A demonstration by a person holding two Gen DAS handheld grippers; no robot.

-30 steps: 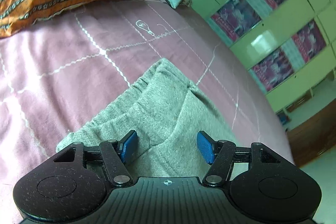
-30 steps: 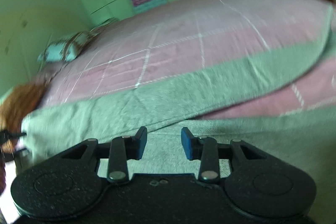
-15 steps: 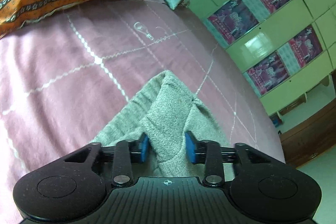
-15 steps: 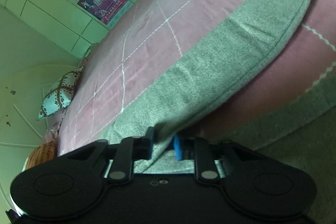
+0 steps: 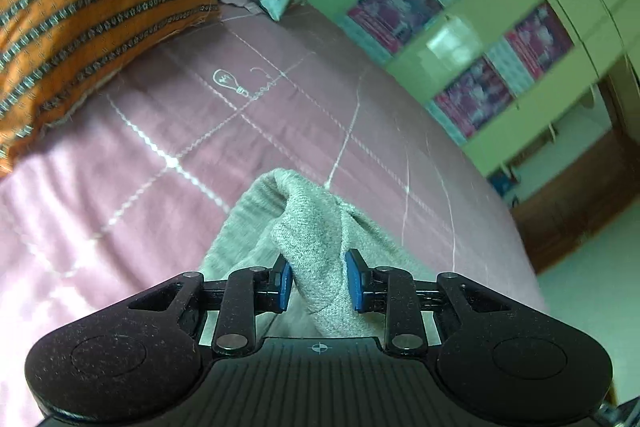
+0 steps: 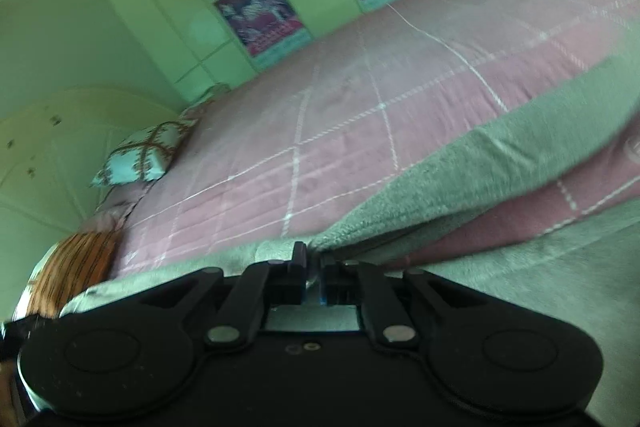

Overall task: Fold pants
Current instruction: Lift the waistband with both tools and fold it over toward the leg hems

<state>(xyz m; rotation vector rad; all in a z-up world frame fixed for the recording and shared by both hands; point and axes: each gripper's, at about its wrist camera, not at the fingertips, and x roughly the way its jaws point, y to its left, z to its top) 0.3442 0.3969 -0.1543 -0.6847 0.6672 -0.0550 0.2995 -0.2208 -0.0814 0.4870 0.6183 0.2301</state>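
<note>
Now both jaws pinch the pants [image 5: 316, 247]: left gripper [image 5: 318, 281] bunches cloth ahead, right gripper [image 6: 314, 277] clamps an edge running rightward.

Pants [image 5: 316, 247] between left claw [image 5: 319, 281] pads: grey, nubby knit cloth. Claw body matt, speckled black plastic. Ahead, bed [image 5: 248, 131] cover: pink quilted cloth.

Each black, speckled hand-held gripper [image 5: 319, 281] [image 6: 314, 277] has 2 blue-padded fingers, silver pivot screws and round side lobes.
</note>
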